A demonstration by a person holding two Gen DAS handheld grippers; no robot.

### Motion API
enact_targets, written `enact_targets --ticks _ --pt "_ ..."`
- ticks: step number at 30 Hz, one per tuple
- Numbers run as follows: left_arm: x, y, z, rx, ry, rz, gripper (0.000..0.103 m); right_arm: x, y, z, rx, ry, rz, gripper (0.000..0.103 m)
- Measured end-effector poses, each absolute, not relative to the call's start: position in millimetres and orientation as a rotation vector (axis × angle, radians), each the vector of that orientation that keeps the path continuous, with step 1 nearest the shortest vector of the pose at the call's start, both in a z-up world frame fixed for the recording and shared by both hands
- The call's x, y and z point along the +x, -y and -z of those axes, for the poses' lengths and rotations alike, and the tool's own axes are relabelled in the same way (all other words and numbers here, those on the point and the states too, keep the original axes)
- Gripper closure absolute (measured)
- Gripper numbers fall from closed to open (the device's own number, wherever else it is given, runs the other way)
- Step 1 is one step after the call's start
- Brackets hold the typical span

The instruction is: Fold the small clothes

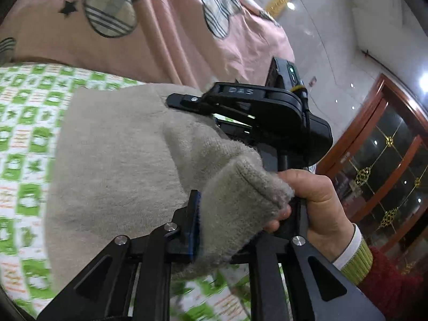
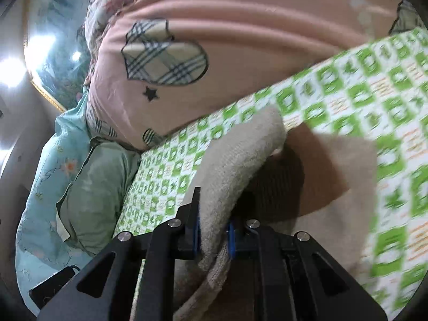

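A beige fleece garment lies on the green-and-white checked sheet. My left gripper is shut on a thick cuff-like edge of it, lifted off the bed; its right finger is hidden by the cloth. My right gripper is shut on another folded edge of the garment, which arches up from the jaws. The right gripper's body and the hand holding it show in the left wrist view, just beyond the cloth.
A pink quilt with plaid patches lies bunched along the far side of the bed. A teal pillow sits at the bed's left end. A wooden glass-door cabinet stands to the right.
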State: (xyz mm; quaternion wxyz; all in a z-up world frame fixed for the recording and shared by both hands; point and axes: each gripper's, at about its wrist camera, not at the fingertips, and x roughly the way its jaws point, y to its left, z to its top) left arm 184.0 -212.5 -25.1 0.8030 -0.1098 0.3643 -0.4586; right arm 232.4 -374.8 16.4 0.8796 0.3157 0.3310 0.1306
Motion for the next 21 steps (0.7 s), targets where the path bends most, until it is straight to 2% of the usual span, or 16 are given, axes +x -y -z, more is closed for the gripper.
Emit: enact_targets --ticks 7,11,13,15,16,18,19,20,21 --pt "182.0 257.4 50.1 -0.217 -0.875 1.016 0.087 223.6 411.4 23.2 0.606 -0.77 -0.164 0.086" --pt "180.7 273.1 60.0 -0.154 -0.908 1.021 0.079 220.4 416.5 21.1 0.566 -0.759 -0.128 0.086" --pt "181.3 266.9 62.7 -0.17 -0.921 1.026 0.071 218.3 420.3 26.2 0.599 -0.787 -0.1 0.079" --pt "178.8 255.3 62.6 -0.211 -0.938 1.033 0.05 207.3 425.1 24.7 0.622 -0.772 -0.077 0.076" --pt "175.8 248.2 61.4 -0.226 -0.941 1.029 0.046 199.9 426.2 22.9 0.624 -0.761 -0.066 0.073" --pt "168.5 234.0 57.1 -0.238 -0.941 1.013 0.039 184.1 424.3 16.5 0.613 -0.737 -0.02 0.048" --pt "164.8 224.9 54.5 -0.249 -0.942 1.013 0.038 172.7 423.1 13.3 0.612 -0.714 -0.001 0.027" --pt "162.2 215.8 51.3 -0.261 -0.939 1.014 0.038 165.2 422.6 11.4 0.618 -0.693 -0.006 0.021" --pt "161.6 208.7 47.8 -0.27 -0.934 1.009 0.034 157.4 421.4 10.1 0.627 -0.676 -0.023 0.021"
